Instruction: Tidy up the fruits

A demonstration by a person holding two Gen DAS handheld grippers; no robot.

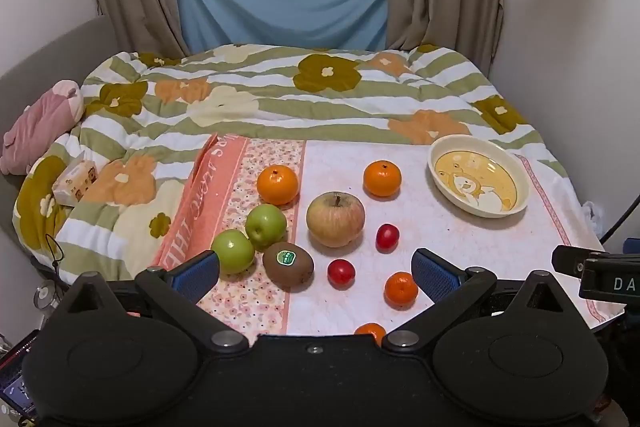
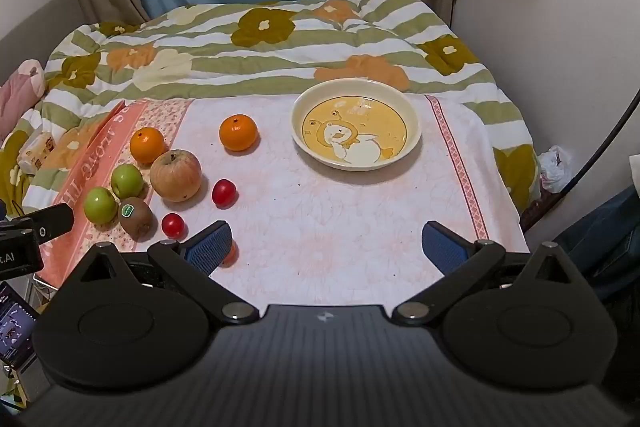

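Note:
Fruits lie on a pink cloth on the bed. In the left wrist view: two oranges, a large apple, two green apples, a kiwi, two red tomatoes and two small tangerines. A cream bowl with a bear print sits empty at the far right; it also shows in the right wrist view. My left gripper is open above the near fruits. My right gripper is open over bare cloth.
A flowered quilt covers the bed behind the cloth. A pink pillow and a tissue pack lie at the left. Walls and curtains close in behind and at the right. The cloth's near edge drops off below the grippers.

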